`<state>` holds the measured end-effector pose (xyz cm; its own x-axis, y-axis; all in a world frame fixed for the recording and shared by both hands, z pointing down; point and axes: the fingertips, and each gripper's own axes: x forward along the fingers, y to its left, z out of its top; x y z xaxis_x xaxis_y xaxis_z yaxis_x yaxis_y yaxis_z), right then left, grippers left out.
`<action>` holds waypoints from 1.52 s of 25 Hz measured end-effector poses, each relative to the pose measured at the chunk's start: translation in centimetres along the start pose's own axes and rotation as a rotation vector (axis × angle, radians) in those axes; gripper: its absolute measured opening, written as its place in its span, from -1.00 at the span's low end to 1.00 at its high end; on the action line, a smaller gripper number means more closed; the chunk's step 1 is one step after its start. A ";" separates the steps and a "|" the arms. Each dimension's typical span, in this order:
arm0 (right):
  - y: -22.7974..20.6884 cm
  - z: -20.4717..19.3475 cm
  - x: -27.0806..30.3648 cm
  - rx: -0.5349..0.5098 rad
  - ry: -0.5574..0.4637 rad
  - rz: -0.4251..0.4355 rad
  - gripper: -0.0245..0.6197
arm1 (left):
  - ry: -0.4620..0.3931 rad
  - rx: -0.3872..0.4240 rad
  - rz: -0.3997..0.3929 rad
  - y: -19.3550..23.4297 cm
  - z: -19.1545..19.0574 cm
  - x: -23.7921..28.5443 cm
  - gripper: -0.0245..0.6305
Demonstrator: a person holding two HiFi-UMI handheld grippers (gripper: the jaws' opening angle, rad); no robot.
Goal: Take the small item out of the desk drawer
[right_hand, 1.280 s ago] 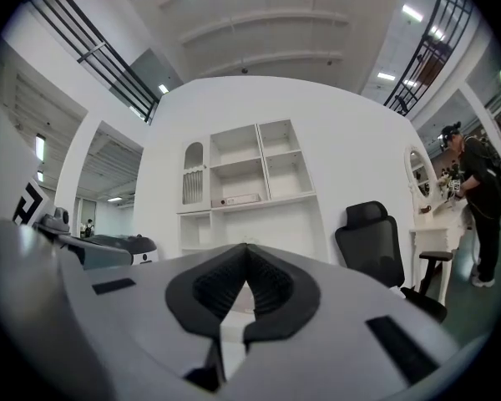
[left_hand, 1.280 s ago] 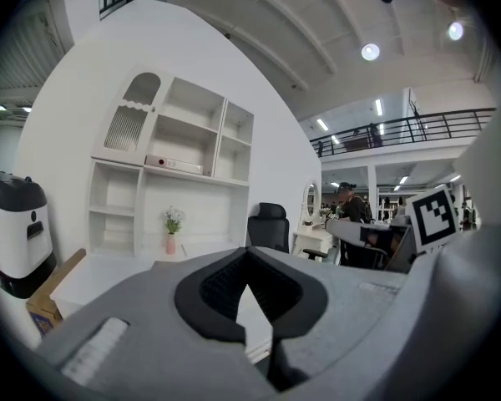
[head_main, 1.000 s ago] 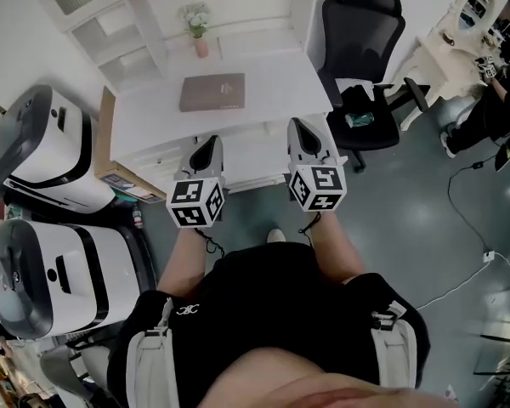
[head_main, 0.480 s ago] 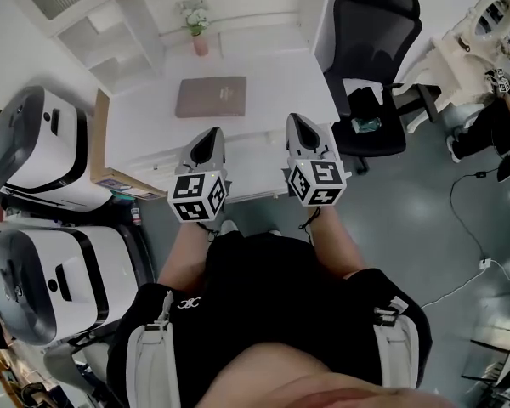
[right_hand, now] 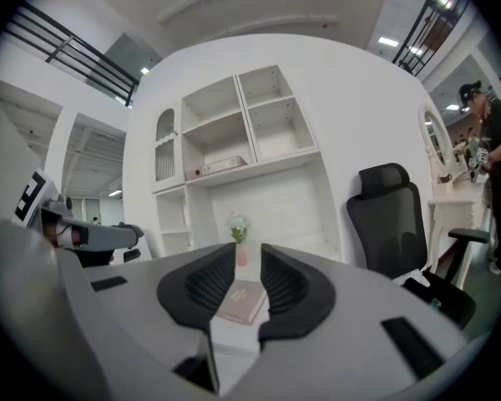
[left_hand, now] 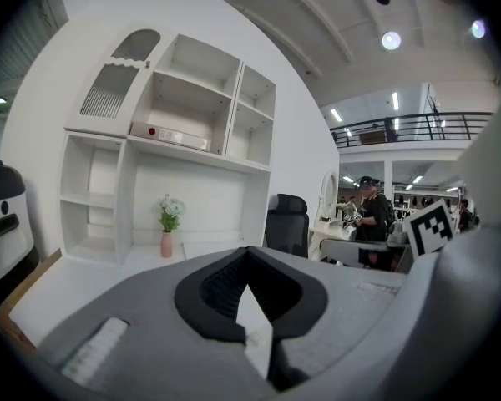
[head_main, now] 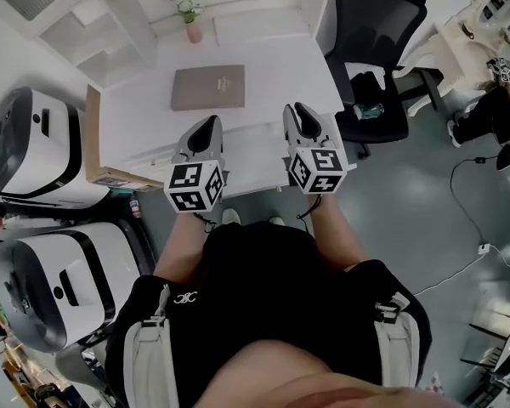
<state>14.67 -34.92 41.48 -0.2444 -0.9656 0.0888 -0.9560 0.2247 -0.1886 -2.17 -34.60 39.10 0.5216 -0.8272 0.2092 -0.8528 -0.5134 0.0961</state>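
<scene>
Both grippers are hovering over the front edge of the white desk (head_main: 272,83), and the drawer is looking closed.

The left gripper (left_hand: 249,251) is keeping its jaws together at the tips, with nothing between them. The right gripper (right_hand: 248,253) has just been opening its jaws, which are now standing a little apart, with nothing between them. The drawer front (head_main: 253,175) is lying between the two grippers under the desk edge, so the small item is not showing in any view. A brown book (head_main: 208,87) is lying flat on the desk top. A pink vase (head_main: 193,32) is holding pale flowers (head_main: 185,2). In the shelf unit (left_hand: 192,98), one compartment is holding a flat white box (left_hand: 171,134). A black office chair (head_main: 374,24) is standing beside the desk.
</scene>
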 end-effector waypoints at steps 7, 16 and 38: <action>-0.1 -6.5 2.3 0.002 0.215 0.026 -0.48 | 0.010 -0.024 0.026 1.7 -0.7 0.2 -0.88; -0.6 -14.5 3.5 -0.020 0.440 0.010 -0.48 | 0.030 -0.041 0.074 3.2 -1.8 -0.7 -0.88; -4.6 -27.6 7.6 -0.048 0.675 -0.110 -0.48 | 0.125 -0.104 0.219 7.4 -6.5 -4.5 -0.88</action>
<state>12.71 -39.72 70.00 -0.1783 -0.6934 0.6981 -0.9834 0.1504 -0.1018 -10.95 -33.18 45.24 0.3220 -0.8780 0.3542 -0.9466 -0.2934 0.1334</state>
